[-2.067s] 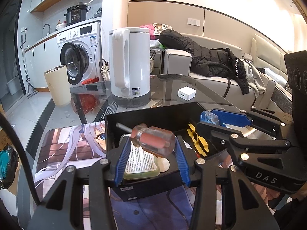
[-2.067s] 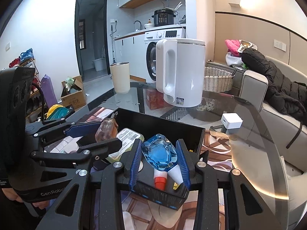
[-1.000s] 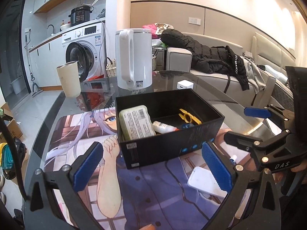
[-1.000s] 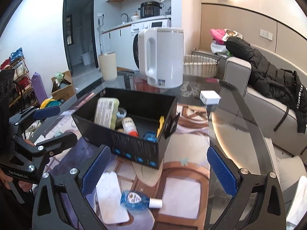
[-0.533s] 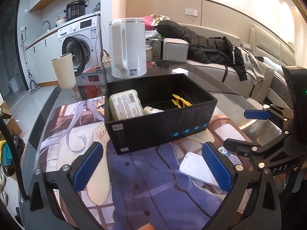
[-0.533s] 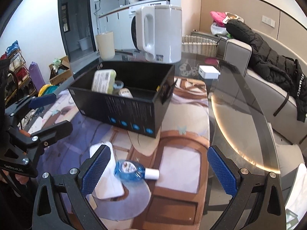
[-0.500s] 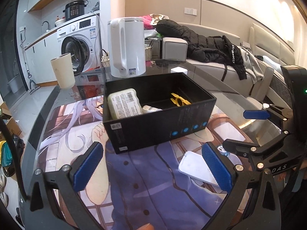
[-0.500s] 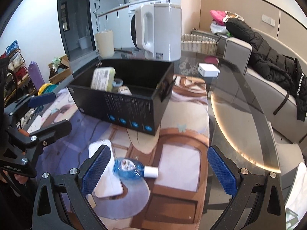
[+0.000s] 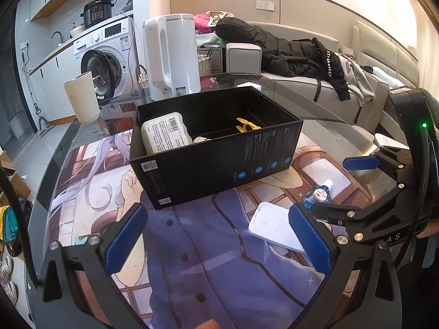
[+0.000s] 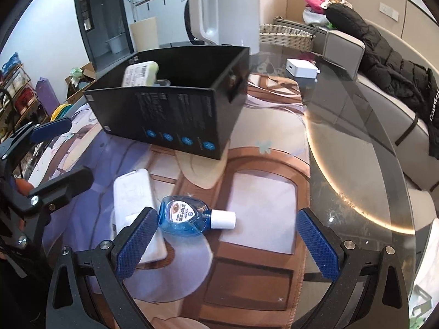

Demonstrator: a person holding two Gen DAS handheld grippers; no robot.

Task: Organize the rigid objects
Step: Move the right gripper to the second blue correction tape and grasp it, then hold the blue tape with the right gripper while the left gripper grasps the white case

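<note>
Both grippers, clamped over the box two seconds back on a screwdriver (left) and a blue bottle (right), now hang wide open and empty, drawn back off the box toward the near edge of the mat.

Left wrist view:
- Left gripper (image 9: 216,237): jaws fully apart, nothing held, low over the mat (image 9: 219,268).
- Box (image 9: 219,164): black, open-topped, on the mat ahead. Visible inside: a labelled pale case (image 9: 164,133) at the left end, a yellow clip (image 9: 245,124) toward the right. The screwdriver cannot be seen from here; presumably low behind the wall.
- White slab (image 9: 274,227): flat on the mat, right of centre, outside the box.
- Bottle (image 9: 318,196): blue, white cap, lying just beyond the slab, outside the box.
- Right gripper: seen at the right edge, open.

Right wrist view:
- Right gripper (image 10: 227,235): jaws fully apart, nothing held.
- Bottle (image 10: 183,215): on its side between the jaws, hard by the left pad, cap pointing right.
- Slab (image 10: 135,200): just left of the bottle, partly under the left finger.
- Box (image 10: 170,115): well behind both.
- White cube (image 10: 300,68): on the bare glass beyond the mat.

Assessment: two deposits appear done; bottle and slab remain loose. The right gripper looks lined up on the bottle as next pick.
</note>
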